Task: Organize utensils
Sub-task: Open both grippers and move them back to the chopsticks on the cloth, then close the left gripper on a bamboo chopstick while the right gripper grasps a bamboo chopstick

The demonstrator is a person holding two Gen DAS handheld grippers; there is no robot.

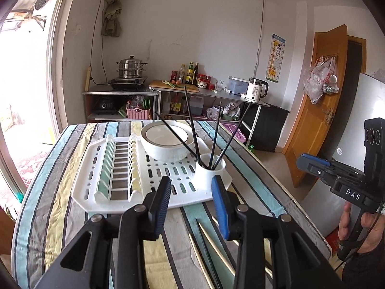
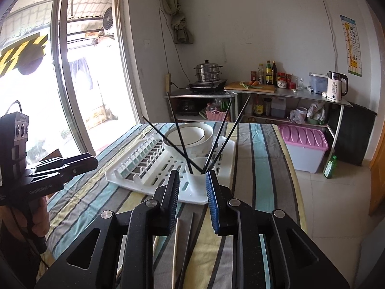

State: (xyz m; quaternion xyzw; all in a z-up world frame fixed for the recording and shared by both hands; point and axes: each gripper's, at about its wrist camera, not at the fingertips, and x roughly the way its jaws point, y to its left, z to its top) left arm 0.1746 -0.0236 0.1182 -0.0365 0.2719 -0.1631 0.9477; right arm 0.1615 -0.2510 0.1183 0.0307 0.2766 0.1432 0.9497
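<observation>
Left wrist view first: my left gripper (image 1: 191,187) hangs low over the striped tabletop (image 1: 60,192), its fingers (image 1: 162,200) spread apart with nothing between them. Just beyond them sits the white drying rack (image 1: 96,168), its slotted plate section on the left and a white bowl (image 1: 166,144) standing toward the far side. At the rack's near right corner the white utensil cup (image 1: 208,171) holds four black chopsticks (image 1: 190,122), which fan out upward. On the cloth below my right finger lie several pale chopsticks (image 1: 211,240), side by side and outside the rack. At the far right my right gripper (image 1: 306,162) hovers past the tabletop edge; from this side I cannot tell how its fingers stand.

Right wrist view: my left gripper (image 2: 92,162) shows at the left edge. My right gripper (image 2: 192,185) has its fingers (image 2: 173,192) parted and empty, framing the utensil cup (image 2: 198,173). Pale chopsticks (image 2: 175,245) lie on the tabletop beneath them
</observation>
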